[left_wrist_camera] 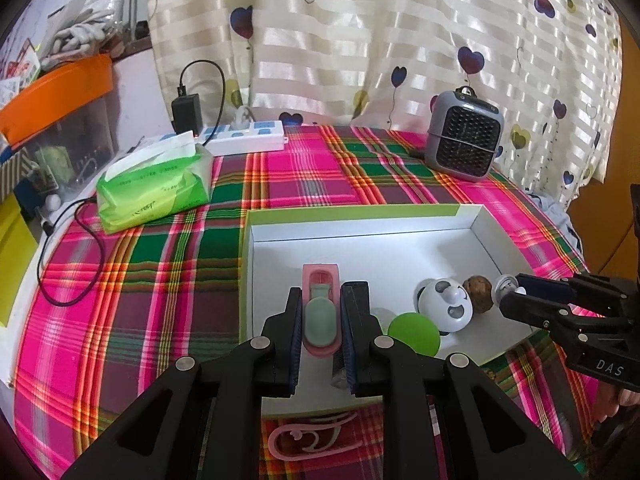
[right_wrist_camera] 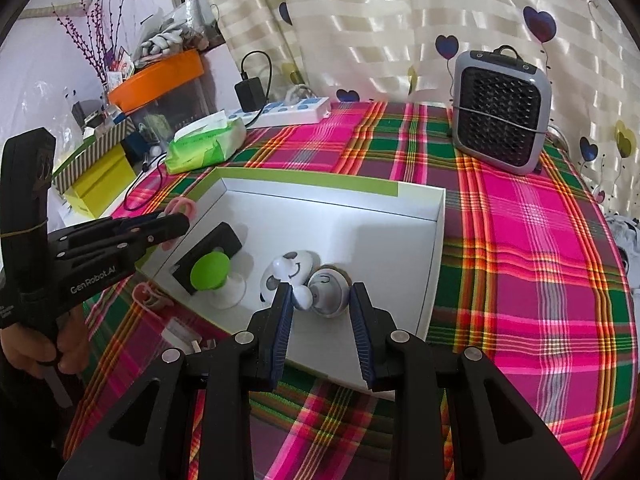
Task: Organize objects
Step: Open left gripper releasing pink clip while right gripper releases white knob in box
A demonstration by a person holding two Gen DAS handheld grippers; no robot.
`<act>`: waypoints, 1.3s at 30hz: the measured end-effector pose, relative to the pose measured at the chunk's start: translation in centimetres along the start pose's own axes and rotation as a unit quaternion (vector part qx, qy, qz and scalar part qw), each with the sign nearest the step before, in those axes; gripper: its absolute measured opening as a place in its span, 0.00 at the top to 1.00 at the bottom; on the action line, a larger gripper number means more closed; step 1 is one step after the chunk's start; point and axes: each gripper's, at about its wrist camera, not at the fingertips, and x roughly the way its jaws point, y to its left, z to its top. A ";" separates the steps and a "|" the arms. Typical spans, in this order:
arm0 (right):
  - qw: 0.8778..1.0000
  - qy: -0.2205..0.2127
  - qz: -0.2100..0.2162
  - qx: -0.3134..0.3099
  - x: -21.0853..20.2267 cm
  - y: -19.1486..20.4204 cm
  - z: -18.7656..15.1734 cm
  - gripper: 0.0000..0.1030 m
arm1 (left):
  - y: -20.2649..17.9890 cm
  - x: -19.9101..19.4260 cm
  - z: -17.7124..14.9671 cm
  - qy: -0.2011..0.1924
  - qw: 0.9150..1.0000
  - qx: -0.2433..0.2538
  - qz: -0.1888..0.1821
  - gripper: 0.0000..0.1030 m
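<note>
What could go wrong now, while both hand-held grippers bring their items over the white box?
1. The left hand-held gripper pinches the pink clip only by its sides; it may twist or slip when released.
2. The right hand-held gripper holds a white suction hook right beside the panda toy; lowering it could knock the toy.
3. The green suction holder crowds that end of the white box, so items may pile up.
</note>
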 end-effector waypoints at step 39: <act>1.000 0.014 -0.008 -0.010 1.9 -0.1 -0.3 0.64 | -0.8 2.2 -0.1 0.019 1.000 0.012 -0.020 0.83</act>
